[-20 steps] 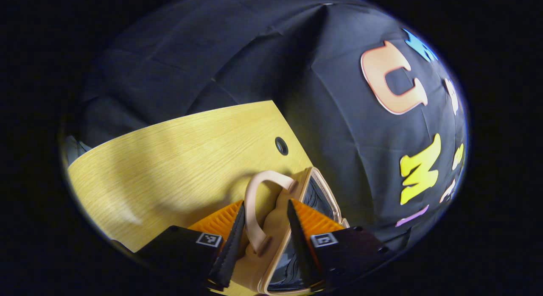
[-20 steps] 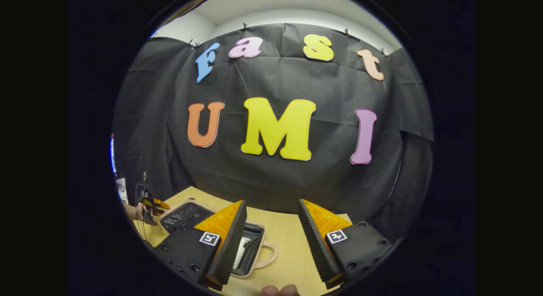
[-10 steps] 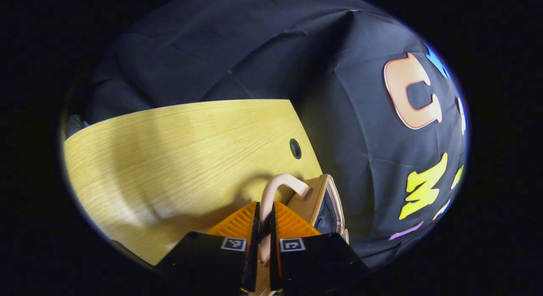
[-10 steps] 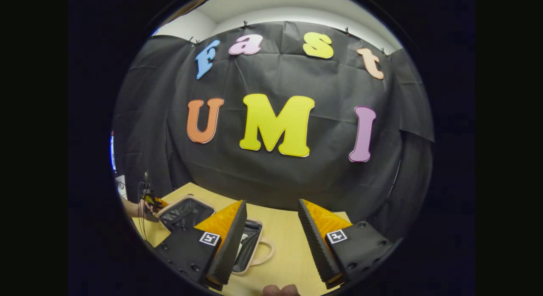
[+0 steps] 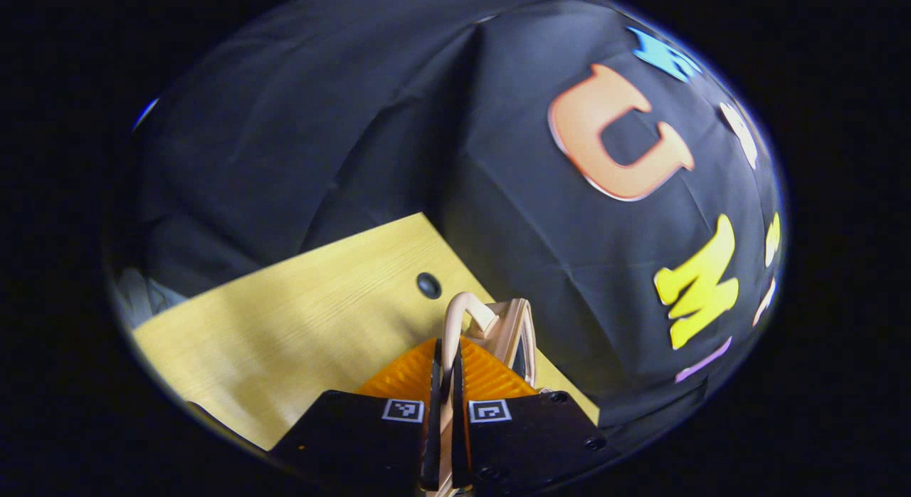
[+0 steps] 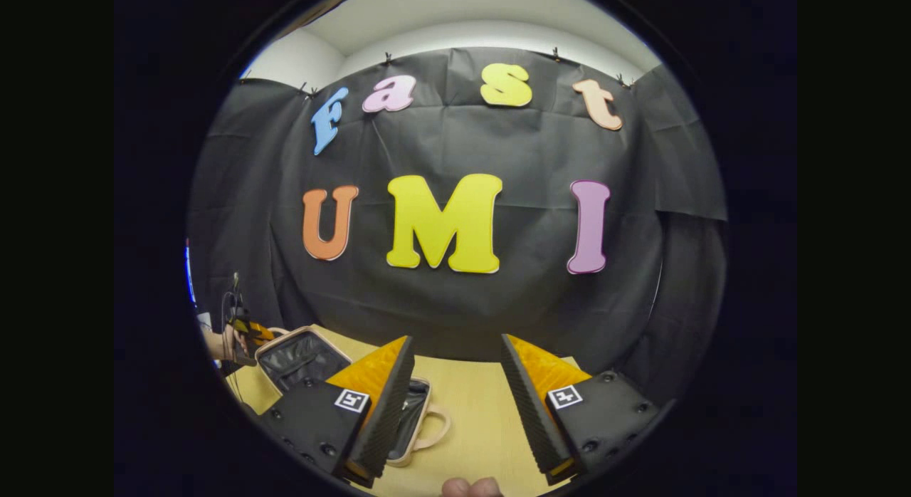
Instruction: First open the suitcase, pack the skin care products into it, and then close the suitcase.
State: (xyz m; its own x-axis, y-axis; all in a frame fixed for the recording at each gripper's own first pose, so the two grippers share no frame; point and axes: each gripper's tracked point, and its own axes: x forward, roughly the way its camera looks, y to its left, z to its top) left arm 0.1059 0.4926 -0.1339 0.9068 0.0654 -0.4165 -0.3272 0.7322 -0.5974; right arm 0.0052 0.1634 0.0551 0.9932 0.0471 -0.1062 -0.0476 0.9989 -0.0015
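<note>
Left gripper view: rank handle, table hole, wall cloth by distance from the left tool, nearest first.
1. Handle: pinched between the left tool fingers, arching just ahead of the tips.
2. Table hole: on the wood past the handle, slightly left.
3. Wall cloth: behind the table's far edge, farthest.

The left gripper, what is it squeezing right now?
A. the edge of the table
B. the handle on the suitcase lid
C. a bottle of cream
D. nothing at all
B: in the left gripper view, the left gripper has both fingers closed on the handle of the suitcase lid.
</note>
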